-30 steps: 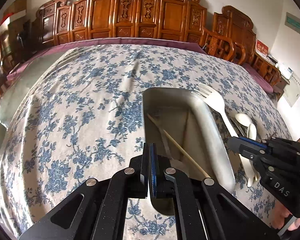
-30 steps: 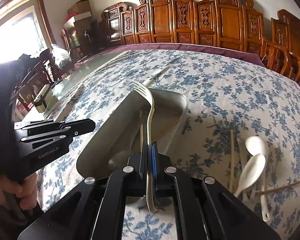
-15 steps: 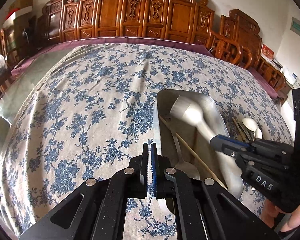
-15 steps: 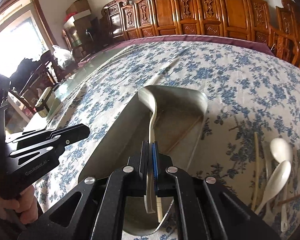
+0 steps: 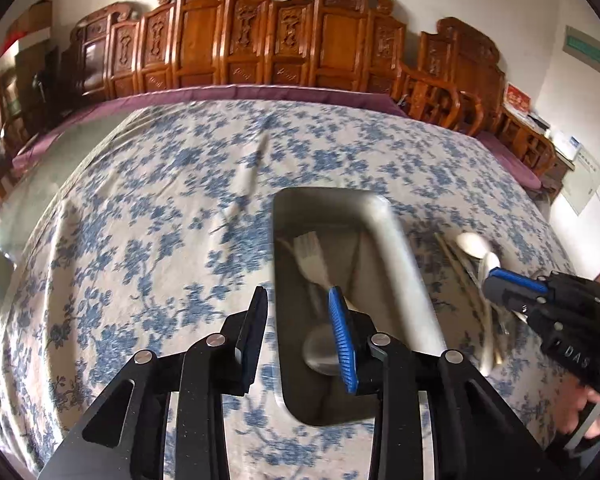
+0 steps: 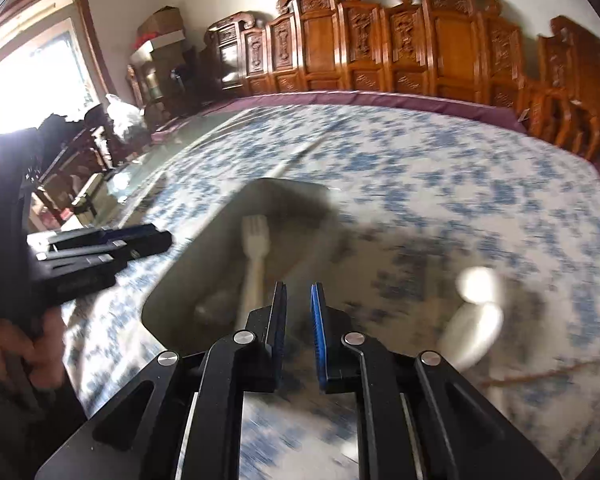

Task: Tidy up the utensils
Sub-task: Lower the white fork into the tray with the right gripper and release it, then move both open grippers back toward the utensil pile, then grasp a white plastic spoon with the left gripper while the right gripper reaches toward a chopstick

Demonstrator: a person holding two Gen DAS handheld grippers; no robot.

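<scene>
Clearly your right gripper (image 6: pixel 298 332), fingers slightly apart and empty, sat nearer the white spoons (image 6: pixel 474 320) lying at its two o'clock on the bench (image 6: pixel 420 168), handles toward you. Your left gripper (image 5: pixel 300 344) gaped over the tray (image 5: pixel 396 248) holding the fork (image 5: pixel 310 256). "DAS" was readable.

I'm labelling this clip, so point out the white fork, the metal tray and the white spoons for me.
white fork (image 5: pixel 309 254): left wrist view, on the tines.
metal tray (image 5: pixel 396 256): left wrist view, on the right rim.
white spoons (image 6: pixel 478 284): right wrist view, on the upper spoon's blurred bowl.
</scene>
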